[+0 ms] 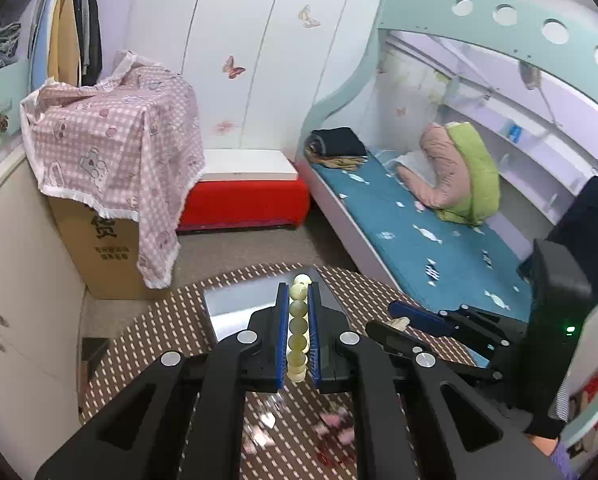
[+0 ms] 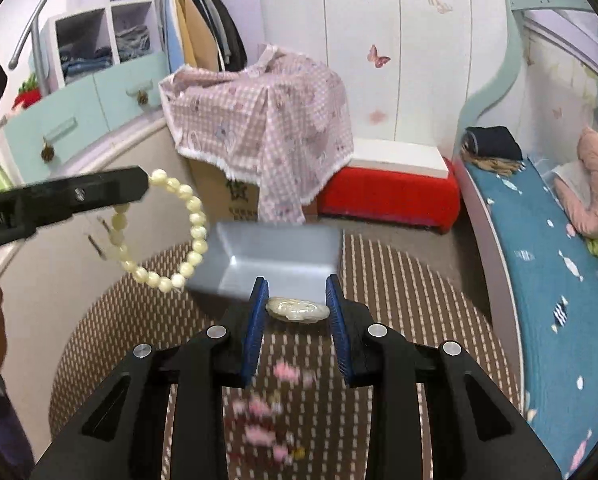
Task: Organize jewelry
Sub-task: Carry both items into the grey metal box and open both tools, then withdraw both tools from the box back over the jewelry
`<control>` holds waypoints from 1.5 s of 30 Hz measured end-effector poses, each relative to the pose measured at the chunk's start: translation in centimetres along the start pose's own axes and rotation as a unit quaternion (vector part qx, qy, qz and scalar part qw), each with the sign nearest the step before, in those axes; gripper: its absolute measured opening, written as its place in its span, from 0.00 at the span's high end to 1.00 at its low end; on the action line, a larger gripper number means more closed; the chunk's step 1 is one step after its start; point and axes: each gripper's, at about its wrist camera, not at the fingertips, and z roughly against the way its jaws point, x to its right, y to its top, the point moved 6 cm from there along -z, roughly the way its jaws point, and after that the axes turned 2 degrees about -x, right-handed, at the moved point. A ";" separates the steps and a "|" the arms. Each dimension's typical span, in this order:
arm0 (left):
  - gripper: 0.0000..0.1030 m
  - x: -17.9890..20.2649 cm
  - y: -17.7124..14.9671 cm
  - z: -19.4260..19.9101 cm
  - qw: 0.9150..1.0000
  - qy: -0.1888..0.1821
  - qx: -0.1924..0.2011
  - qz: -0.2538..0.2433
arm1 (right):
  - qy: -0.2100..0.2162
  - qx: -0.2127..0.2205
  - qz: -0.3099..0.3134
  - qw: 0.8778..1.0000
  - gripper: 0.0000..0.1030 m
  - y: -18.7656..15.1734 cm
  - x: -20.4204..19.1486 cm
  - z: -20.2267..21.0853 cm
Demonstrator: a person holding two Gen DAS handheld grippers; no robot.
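Note:
My left gripper (image 1: 299, 332) is shut on a cream bead bracelet (image 1: 297, 330), held in the air above the round table. In the right wrist view the bracelet (image 2: 195, 220) hangs as a ring from the left gripper's tip (image 2: 139, 186), left of the grey tray (image 2: 275, 262). My right gripper (image 2: 297, 308) is shut on a pale pearly ornament (image 2: 297, 309), held just in front of the tray's near rim. It shows in the left wrist view (image 1: 399, 322) to the right of the tray (image 1: 235, 308). Pink jewelry pieces (image 2: 285, 372) lie blurred on the table below.
The table (image 2: 399, 292) has a brown patterned mat. More pink and red pieces (image 1: 335, 428) lie under my left gripper. Behind stand a cardboard box under a pink checked cloth (image 2: 267, 120), a red bench (image 2: 387, 196) and a bunk bed (image 2: 539, 240).

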 end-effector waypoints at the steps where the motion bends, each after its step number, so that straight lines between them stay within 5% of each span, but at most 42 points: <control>1: 0.93 -0.5 0.5 -0.8 1.000 0.009 -0.004 0.003 | 0.002 0.001 -0.002 1.000 0.71 0.7 0.0 -0.6; 12: 0.93 -3.9 -1.8 -9.9 0.995 0.039 -0.092 0.023 | 0.018 -0.067 -0.013 0.998 0.71 0.5 -0.8 -9.4; 25: 0.91 -4.7 -4.2 -12.0 0.991 0.036 -0.120 0.038 | 0.013 -0.104 0.005 0.994 0.71 -1.8 -1.5 -12.3; 29: 0.65 -5.1 -4.1 -11.8 0.992 0.047 -0.112 0.039 | 0.006 -0.111 0.013 0.994 0.71 -1.8 -1.7 -12.4; 38: 0.54 -4.8 -4.0 -9.5 0.994 0.040 -0.094 0.050 | 0.002 -0.116 0.010 0.993 0.69 -1.7 -1.9 -11.7; 41: 0.48 -4.9 -4.0 -7.8 0.995 0.043 -0.075 0.053 | -0.006 -0.099 0.008 0.995 0.57 -1.6 -1.9 -10.4; 45: 0.43 -5.0 -4.2 -4.9 0.996 0.055 -0.045 0.054 | -0.011 -0.077 0.011 0.997 0.57 -1.5 -2.0 -8.0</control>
